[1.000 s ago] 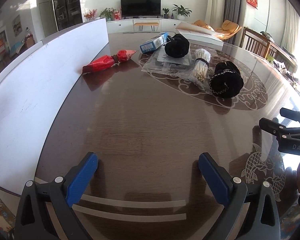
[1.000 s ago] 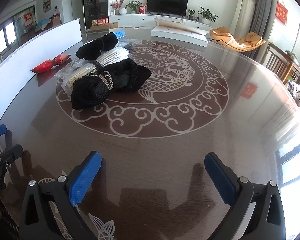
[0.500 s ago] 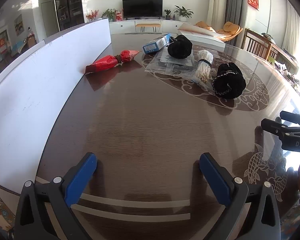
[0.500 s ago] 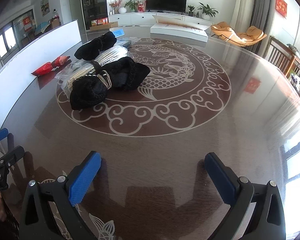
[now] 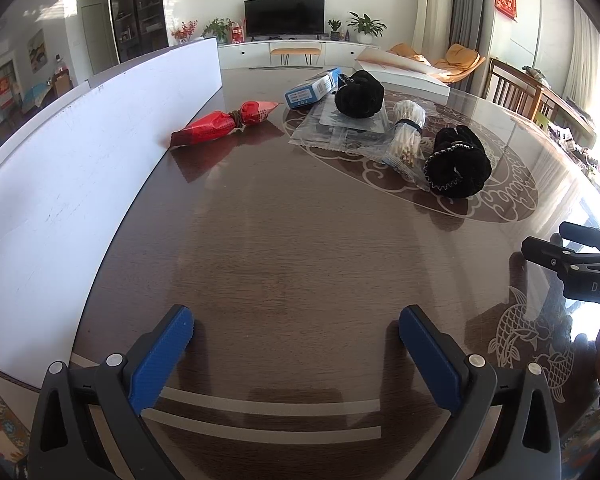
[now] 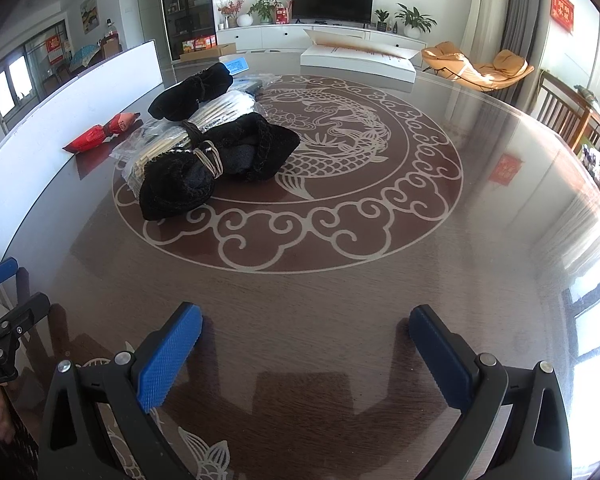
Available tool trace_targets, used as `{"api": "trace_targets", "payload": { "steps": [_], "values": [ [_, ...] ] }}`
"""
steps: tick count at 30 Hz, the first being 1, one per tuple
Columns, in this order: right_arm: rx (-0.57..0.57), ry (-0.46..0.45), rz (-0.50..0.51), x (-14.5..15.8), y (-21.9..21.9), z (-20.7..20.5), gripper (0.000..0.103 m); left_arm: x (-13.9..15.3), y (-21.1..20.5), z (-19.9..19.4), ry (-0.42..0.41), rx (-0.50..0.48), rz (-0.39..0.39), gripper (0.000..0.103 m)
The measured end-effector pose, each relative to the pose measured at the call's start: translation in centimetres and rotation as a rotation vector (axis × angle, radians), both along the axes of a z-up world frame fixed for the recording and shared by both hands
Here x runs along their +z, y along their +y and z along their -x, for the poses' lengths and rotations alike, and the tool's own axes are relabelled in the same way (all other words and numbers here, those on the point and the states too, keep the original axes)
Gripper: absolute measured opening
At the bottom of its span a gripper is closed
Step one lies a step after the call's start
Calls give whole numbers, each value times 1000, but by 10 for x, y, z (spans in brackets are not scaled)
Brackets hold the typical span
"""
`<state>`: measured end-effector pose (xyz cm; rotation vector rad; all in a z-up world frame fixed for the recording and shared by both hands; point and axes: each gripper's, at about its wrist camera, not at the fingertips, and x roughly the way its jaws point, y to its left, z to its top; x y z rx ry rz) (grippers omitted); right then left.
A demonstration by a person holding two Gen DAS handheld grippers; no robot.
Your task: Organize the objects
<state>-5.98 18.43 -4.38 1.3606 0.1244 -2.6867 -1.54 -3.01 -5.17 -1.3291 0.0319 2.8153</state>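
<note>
Both grippers' fingers [image 5: 168, 356] [image 6: 168, 360] spread wide, empty.

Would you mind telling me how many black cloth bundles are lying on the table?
2. One black bundle lies nearest the grippers, bound with a band, beside the white sticks. The other lies farther back on the clear bags, next to the blue box. None seems hidden.

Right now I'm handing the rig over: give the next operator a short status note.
Left gripper and right gripper: both open, empty, low over the table.
Items lie grouped far-left: red packet, blue box, two black bundles, tied white sticks on clear bags.
Done: nothing grasped yet.
Left: sort everything.
</note>
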Motion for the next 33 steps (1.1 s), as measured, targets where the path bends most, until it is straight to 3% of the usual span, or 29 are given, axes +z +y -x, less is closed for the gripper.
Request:
{"api": "trace_targets", "payload": {
  "steps": [33],
  "values": [
    [0,0,0,0,0,0,103,-1,0,0,-4,-6,-1,103]
  ]
}}
